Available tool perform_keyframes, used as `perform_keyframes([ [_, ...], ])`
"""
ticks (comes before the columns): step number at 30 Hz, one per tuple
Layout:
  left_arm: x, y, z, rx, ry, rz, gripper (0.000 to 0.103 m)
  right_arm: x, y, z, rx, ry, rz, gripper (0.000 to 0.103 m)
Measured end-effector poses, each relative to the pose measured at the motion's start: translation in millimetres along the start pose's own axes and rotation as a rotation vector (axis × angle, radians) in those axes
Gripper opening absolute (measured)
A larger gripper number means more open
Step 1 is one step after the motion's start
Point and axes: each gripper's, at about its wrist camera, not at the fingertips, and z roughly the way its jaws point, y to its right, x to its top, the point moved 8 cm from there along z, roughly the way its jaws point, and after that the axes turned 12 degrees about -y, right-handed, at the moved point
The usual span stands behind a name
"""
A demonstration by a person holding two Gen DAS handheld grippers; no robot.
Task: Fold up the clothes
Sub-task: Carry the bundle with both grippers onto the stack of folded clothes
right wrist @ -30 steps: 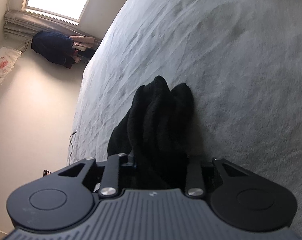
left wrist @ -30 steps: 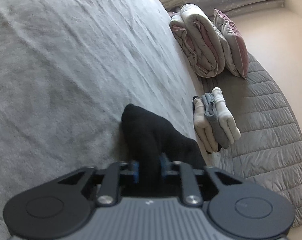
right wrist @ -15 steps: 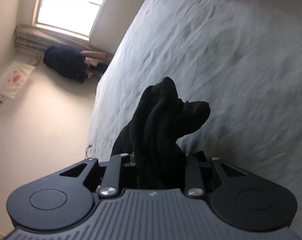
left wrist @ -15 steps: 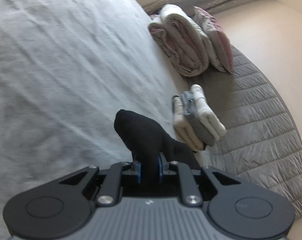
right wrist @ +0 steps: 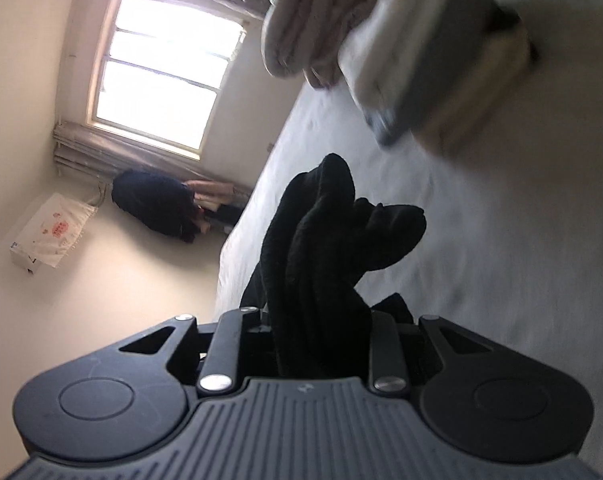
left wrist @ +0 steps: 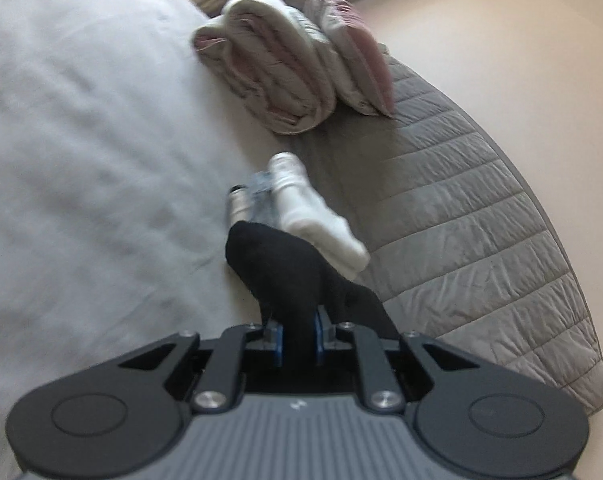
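We have the bed (left wrist: pixel 81 160) under us, one rolled quilt (left wrist: pixel 265 68) and one pillow (left wrist: pixel 349 48) at its far side, likely parked clear of the working space. One stack of folded socks (left wrist: pixel 301 204) sits nearer: we count about three, blur hides more. Our left gripper (left wrist: pixel 297 336) and right gripper (right wrist: pixel 317 328) each clamp the black garment (left wrist: pixel 293 272), held off the bed just short of that stack, likely to join it

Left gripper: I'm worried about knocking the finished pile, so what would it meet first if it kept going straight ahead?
Probably the folded socks, lying just beyond the black garment the left gripper holds. Blur makes depth uncertain.
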Motion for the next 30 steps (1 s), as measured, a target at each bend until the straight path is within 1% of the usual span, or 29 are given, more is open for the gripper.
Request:
perform_keyframes([
  [5, 54, 39, 32, -0.030, 0.012, 0.069, 0.013, 60, -23, -13, 0.003, 0.049, -0.051, 0.027],
  [10, 99, 67, 72, -0.064, 0.026, 0.104, 0.013, 120, -34, -16, -0.013, 0.097, -0.111, 0.028],
  [13, 125, 77, 97, -0.083, 0.032, 0.099, 0.013, 152, -29, -19, -0.022, 0.117, -0.143, 0.028],
  [16, 147, 83, 123, -0.100, 0.027, 0.097, 0.014, 183, -14, -26, -0.028, 0.133, -0.165, 0.028],
  [20, 168, 85, 159, -0.092, 0.022, 0.109, 0.014, 221, 12, -28, -0.014, 0.144, -0.144, 0.028],
  [23, 176, 70, 184, -0.069, 0.032, 0.086, 0.014, 223, 31, -27, -0.020, 0.162, -0.123, 0.028],
  [25, 177, 52, 198, -0.015, 0.050, 0.074, 0.016, 224, 43, -26, -0.025, 0.175, -0.109, 0.031],
  [27, 173, 30, 213, 0.072, 0.051, 0.070, 0.016, 224, 56, -26, -0.029, 0.188, -0.094, 0.031],
  [28, 170, 22, 219, 0.101, 0.043, 0.067, 0.017, 225, 62, -25, -0.032, 0.194, -0.087, 0.033],
  [29, 167, 16, 222, 0.098, 0.039, 0.065, 0.017, 225, 68, -25, -0.034, 0.200, -0.080, 0.033],
  [30, 165, 14, 221, 0.082, 0.047, 0.065, 0.018, 225, 75, -25, -0.036, 0.207, -0.073, 0.037],
])
